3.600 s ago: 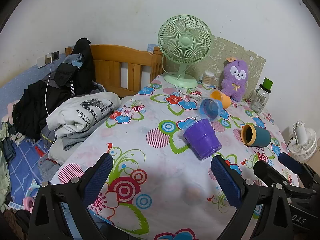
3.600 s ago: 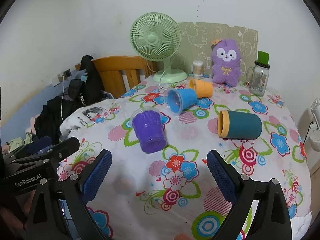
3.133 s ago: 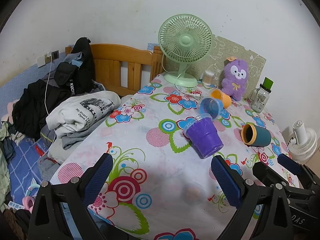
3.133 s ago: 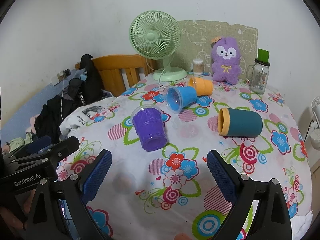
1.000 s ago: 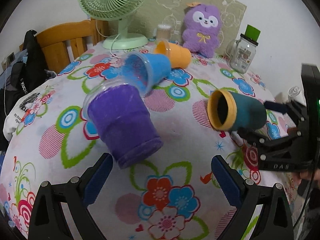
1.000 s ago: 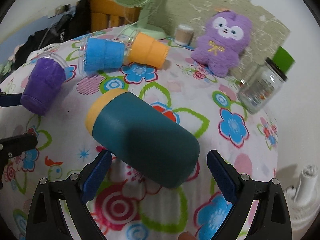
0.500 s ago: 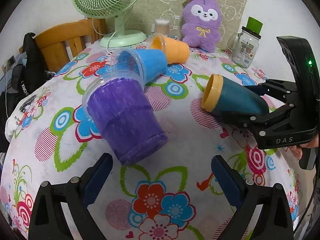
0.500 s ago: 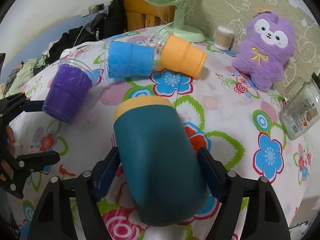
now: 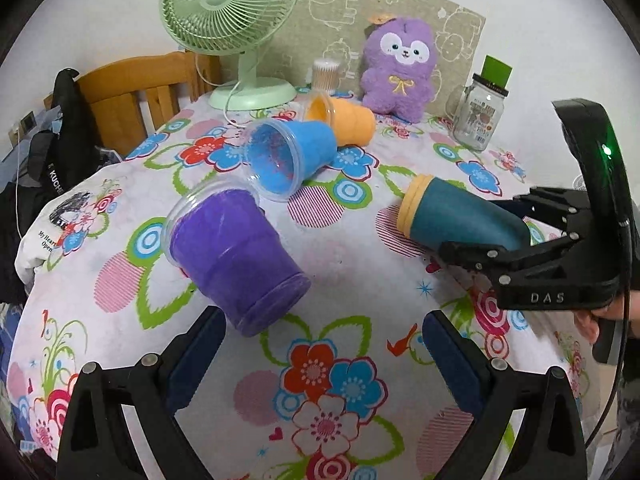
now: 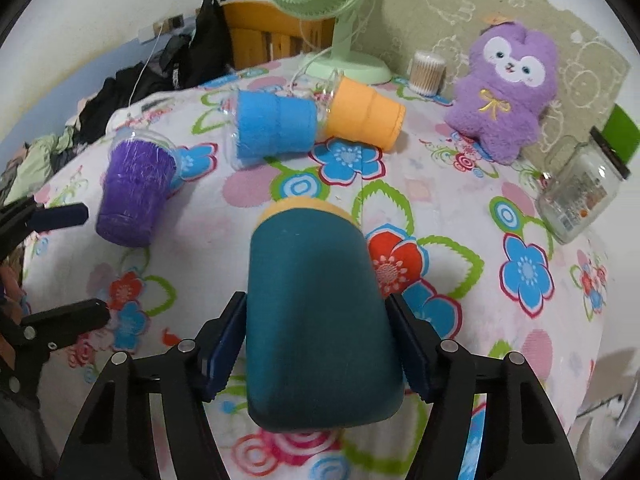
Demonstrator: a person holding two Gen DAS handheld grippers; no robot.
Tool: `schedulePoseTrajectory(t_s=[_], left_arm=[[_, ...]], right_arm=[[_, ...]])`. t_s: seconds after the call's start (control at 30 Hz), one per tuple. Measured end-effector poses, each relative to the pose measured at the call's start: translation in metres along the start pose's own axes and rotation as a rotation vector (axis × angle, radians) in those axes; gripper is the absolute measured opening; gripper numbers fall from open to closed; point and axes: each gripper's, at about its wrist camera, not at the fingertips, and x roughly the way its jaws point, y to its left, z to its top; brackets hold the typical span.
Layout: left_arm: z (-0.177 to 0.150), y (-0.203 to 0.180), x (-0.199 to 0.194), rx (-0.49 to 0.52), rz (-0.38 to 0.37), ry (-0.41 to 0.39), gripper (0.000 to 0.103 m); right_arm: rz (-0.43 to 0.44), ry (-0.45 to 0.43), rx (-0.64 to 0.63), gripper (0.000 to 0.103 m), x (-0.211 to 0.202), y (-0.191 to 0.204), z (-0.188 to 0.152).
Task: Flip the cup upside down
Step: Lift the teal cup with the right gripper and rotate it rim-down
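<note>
A teal cup with a yellow rim (image 10: 316, 312) lies on its side on the flowered tablecloth, rim pointing away. My right gripper (image 10: 316, 344) is shut on its base end, a blue pad on each side; it also shows in the left wrist view (image 9: 460, 220). A purple cup (image 9: 236, 256) lies on its side just ahead of my left gripper (image 9: 324, 344), which is open and empty with its left pad near the cup's base. A blue cup (image 9: 288, 160) and an orange cup (image 9: 344, 118) lie on their sides farther back.
A green fan (image 9: 236, 20), a purple plush toy (image 9: 400, 68), a cotton swab pot (image 9: 326, 74) and a glass jar (image 9: 480, 116) stand along the back of the table (image 9: 352, 280). A wooden headboard (image 9: 132, 96) and clothes (image 9: 52, 160) are at the left.
My right gripper has closed on the teal cup's base end. My left gripper has moved in close to the purple cup and stays open.
</note>
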Motion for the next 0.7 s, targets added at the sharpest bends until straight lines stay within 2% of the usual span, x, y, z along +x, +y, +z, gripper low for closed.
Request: schedulePoseTrajectory(t_s=[0.37,0.57,0.63,0.7], left_arm=[[-0.029,0.011,-0.038,0.008,-0.034,-0.017,0.100],[-0.051,0.024,-0.057,0.012,-0.035,-0.017,0.100],[-0.059,0.032,-0.060,0.003,-0.031,-0.010,0.100],[-0.067,0.038,-0.062,-0.006,-0.024,0.000,0.100]], right_arm=[[-0.093,-0.115,0.148,0.068,-0.039,0.055,-0.021],[-0.250,-0.199,0.178,0.068,-0.060,0.104,-0.034],[-0.259,-0.218,0.197,0.068,-0.063,0.115,-0.038],[-0.305,-0.236,0.220,0.068,-0.064,0.127,-0.042]])
